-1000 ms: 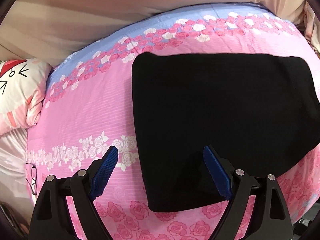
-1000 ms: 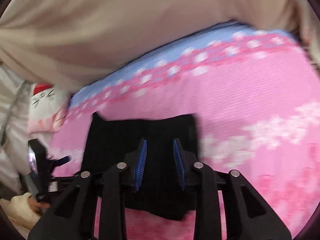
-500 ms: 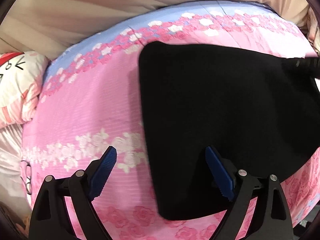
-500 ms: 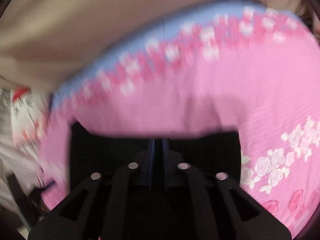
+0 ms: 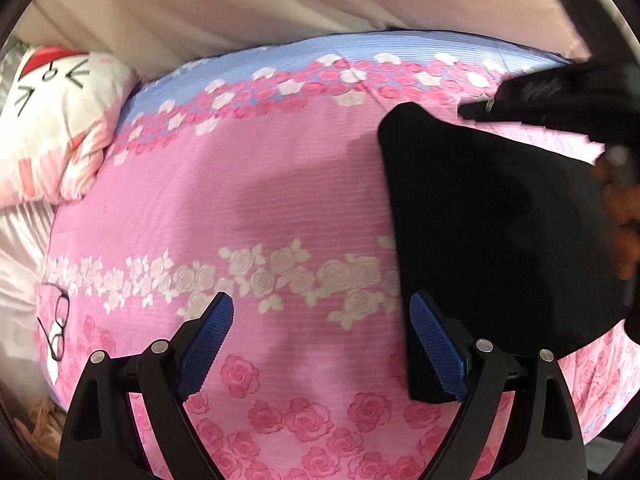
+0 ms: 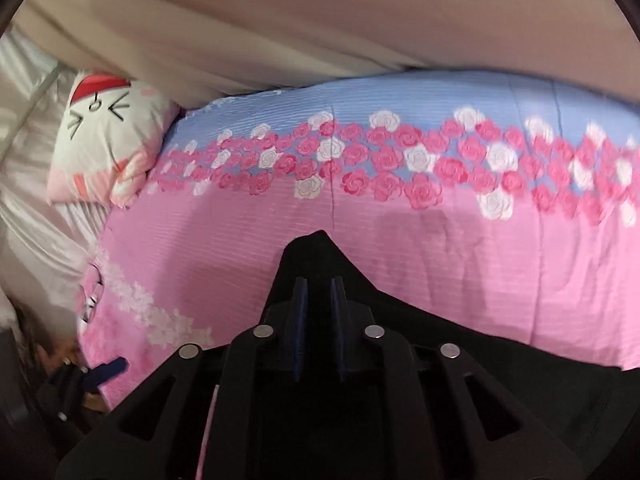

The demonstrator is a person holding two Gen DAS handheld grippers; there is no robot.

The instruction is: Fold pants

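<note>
Surface: a quilted bedspread [image 5: 280,208] is covering the bed, mostly pink with fine horizontal ribbing, a band of white roses running across the middle, larger pink roses printed along the near edge, and a pale blue strip [image 6: 400,96] lining the far side beneath a row of pink and white roses.
Room: beige fabric [image 5: 240,4], falling in soft folds, is filling the background behind the bed; a white and pink cartoon-cat pillow [image 5: 52,120] is lying at the left end on satiny pale-pink bedding [image 5: 20,248]; a pair of dark-rimmed glasses [image 5: 60,328] is resting at the bedspread's left edge.
Pants: the black pants [image 5: 500,232], matte and smooth, are sitting folded into a flat slab on the right part of the bedspread, with one far corner [image 6: 316,248] being drawn up into a peak.
Left gripper: the left gripper [image 5: 320,344] is hanging just over the bedspread with its blue ridged pads [image 5: 208,344] spread wide and holding nothing; its right finger is overlapping the pants' near left edge.
Right gripper: the right gripper [image 6: 319,320] is pinching the raised corner of the pants, its blue pads nearly together with black cloth between them.
</note>
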